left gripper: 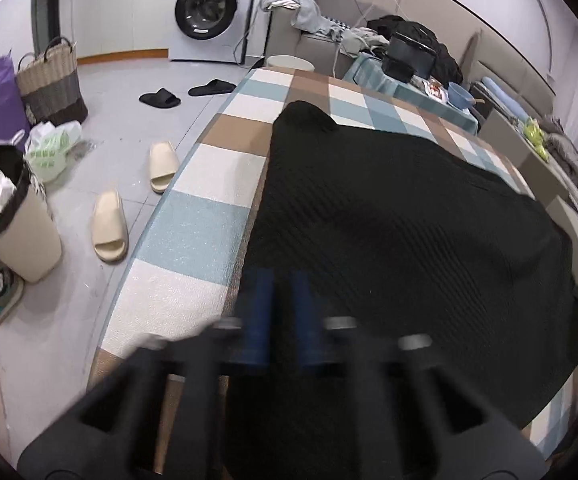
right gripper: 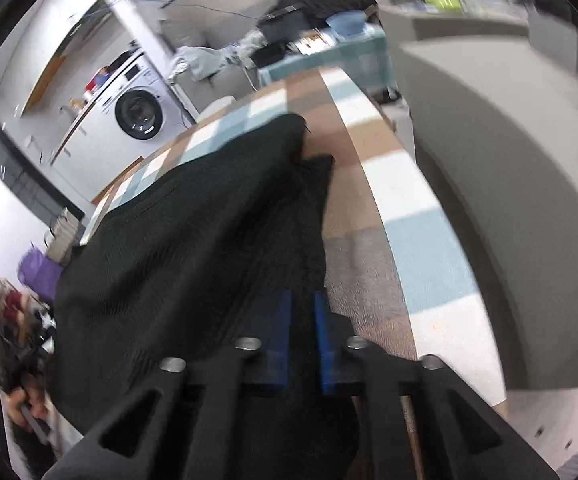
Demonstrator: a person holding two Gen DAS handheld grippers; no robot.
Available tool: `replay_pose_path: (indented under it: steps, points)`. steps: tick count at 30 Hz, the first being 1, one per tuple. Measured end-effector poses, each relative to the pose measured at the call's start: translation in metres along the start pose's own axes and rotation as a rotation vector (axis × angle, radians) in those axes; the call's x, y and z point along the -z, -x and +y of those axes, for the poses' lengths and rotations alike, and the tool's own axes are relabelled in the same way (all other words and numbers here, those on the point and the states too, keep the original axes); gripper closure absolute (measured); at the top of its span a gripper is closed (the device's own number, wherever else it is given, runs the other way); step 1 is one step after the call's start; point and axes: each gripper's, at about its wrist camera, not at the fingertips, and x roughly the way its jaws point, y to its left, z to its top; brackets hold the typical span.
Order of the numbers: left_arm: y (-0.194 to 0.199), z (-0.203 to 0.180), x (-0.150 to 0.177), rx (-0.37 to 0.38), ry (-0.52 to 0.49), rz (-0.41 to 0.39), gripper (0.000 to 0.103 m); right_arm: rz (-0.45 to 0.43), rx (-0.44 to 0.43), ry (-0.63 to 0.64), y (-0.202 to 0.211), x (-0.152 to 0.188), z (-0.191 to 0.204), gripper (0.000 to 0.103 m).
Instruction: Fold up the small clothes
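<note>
A black ribbed garment (left gripper: 401, 224) lies spread over a table with a blue, brown and white checked cloth (left gripper: 205, 216). My left gripper (left gripper: 283, 280) has its blue fingers close together, pinching the garment's near left edge. In the right wrist view the same garment (right gripper: 193, 240) hangs from my right gripper (right gripper: 303, 296), whose blue fingers are shut on its near right edge. Both views are motion-blurred.
On the floor to the left are beige slippers (left gripper: 109, 226), black slippers (left gripper: 159, 100), a lined bin (left gripper: 13, 232), a woven basket (left gripper: 51, 84) and bags. A washing machine (left gripper: 209, 12) stands at the back. A cluttered side table (left gripper: 421, 76) and a sofa (right gripper: 489, 184) lie beyond.
</note>
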Motion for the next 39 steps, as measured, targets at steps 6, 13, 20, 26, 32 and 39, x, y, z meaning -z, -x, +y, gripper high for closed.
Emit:
replay_pose_path:
  steps: [6, 13, 20, 26, 32, 39]
  points:
    - [0.043, 0.008, 0.006, -0.008, 0.009, -0.08, 0.103, -0.11, -0.099, -0.022, 0.045, 0.008, 0.0, 0.099]
    - [0.056, 0.039, 0.014, 0.066, 0.138, -0.028, 0.103, -0.035, -0.062, -0.093, 0.034, 0.025, -0.017, 0.098]
    - [0.048, 0.023, 0.018, 0.092, 0.094, 0.014, 0.055, -0.027, -0.057, -0.13, 0.028, 0.021, -0.026, 0.07]
    - [0.024, 0.012, 0.021, 0.099, 0.089, 0.046, 0.08, -0.016, -0.106, -0.127, 0.039, 0.04, -0.028, 0.058]
    - [0.022, 0.003, 0.022, 0.11, 0.052, 0.007, 0.101, -0.005, -0.114, -0.099, 0.039, 0.049, -0.025, 0.056]
    - [0.055, 0.014, 0.019, 0.138, 0.081, -0.049, 0.103, 0.0, -0.183, -0.107, 0.048, 0.06, -0.033, 0.053]
